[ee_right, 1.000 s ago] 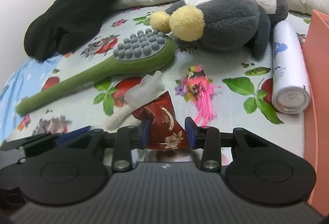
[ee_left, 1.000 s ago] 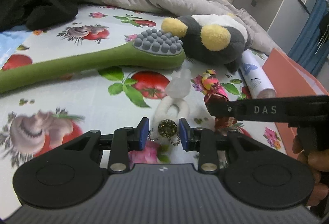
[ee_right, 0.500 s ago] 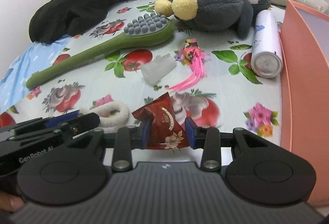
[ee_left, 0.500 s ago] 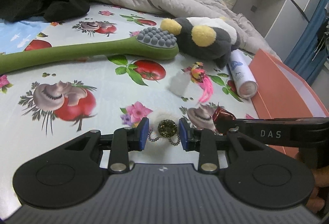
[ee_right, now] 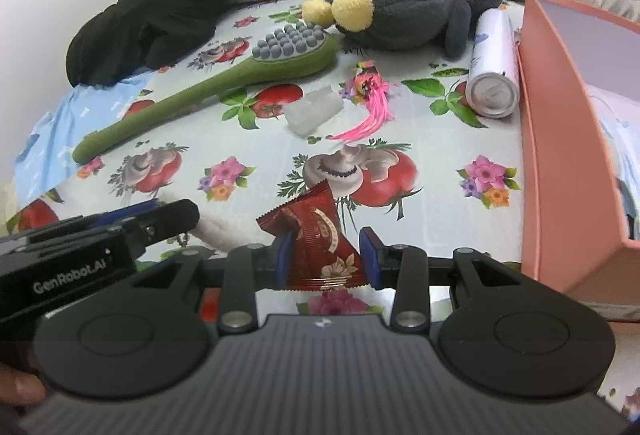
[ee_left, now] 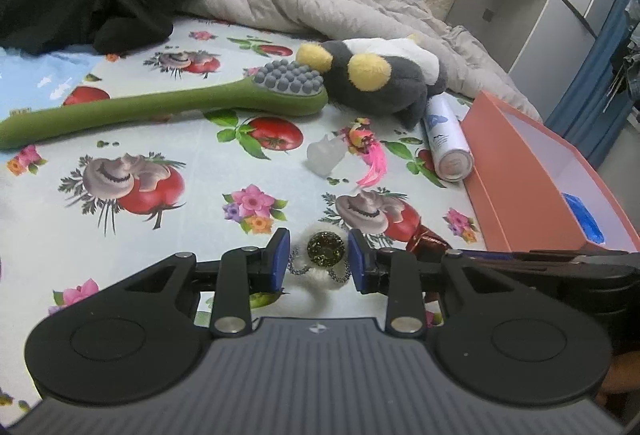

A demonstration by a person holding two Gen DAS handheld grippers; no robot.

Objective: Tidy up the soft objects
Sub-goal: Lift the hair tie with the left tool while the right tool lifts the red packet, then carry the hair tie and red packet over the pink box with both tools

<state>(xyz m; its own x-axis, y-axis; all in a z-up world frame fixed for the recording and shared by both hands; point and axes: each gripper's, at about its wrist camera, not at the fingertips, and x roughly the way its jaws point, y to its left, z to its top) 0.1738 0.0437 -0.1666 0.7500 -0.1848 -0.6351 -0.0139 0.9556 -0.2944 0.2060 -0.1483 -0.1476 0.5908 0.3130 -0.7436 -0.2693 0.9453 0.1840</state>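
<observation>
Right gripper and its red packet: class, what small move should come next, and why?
Probably carry the red packet rightward over the pink box rim. The right gripper grips it above the sheet, and the open box stands just to its right.

Bright, even light; sharp, edges fisheye-bent.

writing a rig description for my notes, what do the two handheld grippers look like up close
Both are matte black plastic. The left gripper and right gripper each have a ribbed dark grey top plate with a small logo, two round black discs, linkage arms with silver rivets, and blue pads on the fingers. The left gripper's side reads "GenRobot.AI" in white.
</observation>
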